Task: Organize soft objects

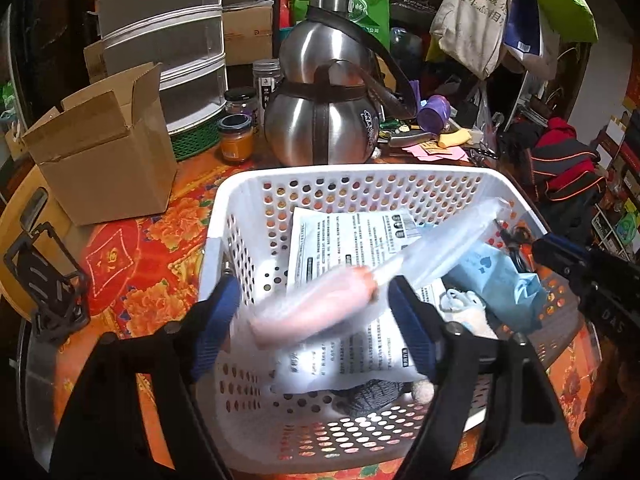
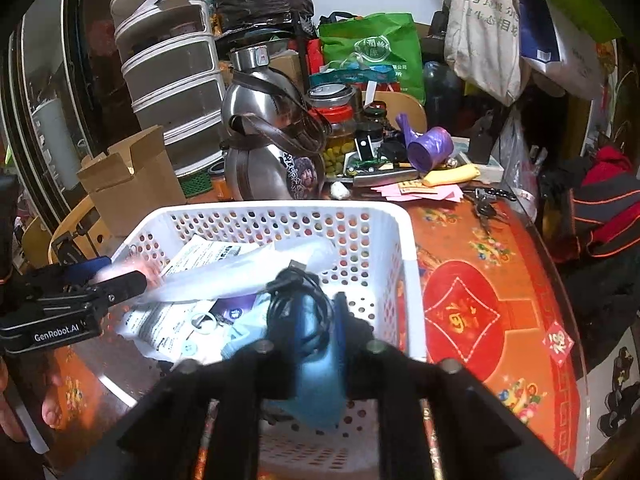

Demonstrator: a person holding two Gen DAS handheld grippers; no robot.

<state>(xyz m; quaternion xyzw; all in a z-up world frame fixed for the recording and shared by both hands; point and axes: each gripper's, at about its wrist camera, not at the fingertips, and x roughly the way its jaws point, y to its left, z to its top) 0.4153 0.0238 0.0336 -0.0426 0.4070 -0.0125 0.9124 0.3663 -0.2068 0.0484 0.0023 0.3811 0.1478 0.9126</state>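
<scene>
Sorting looks mostly done, judged from the basket [image 1: 256,240] contents. Lying inside it: a printed white pouch [image 1: 352,232], a blue cloth [image 1: 496,276], something grey and knitted [image 1: 372,394] near the front wall, and a small white fuzzy item [image 1: 460,304] I cannot identify.

Left gripper [image 1: 308,304]: jaws spread wide, no grip. A clear bag with a pink roll [image 1: 320,300] sits between them, blurred, slanting across the pouch; its far end reaches toward the right wall. Whether it rests on the pile or is dropping, I cannot tell.

Right gripper [image 2: 304,312]: jaws narrow, clamped on a blue bundle [image 2: 316,360] with a black cable [image 2: 296,280] coiled at its top. The bundle hangs over the basket's near right part, not yet set down.

Left to do, by my reading: lower the bundle into the basket and let go. On the red tablecloth [image 2: 500,280] outside the basket I see a yellow cloth [image 2: 452,174] near pink papers [image 2: 420,192]; it may be a remaining candidate, uncertain.
</scene>
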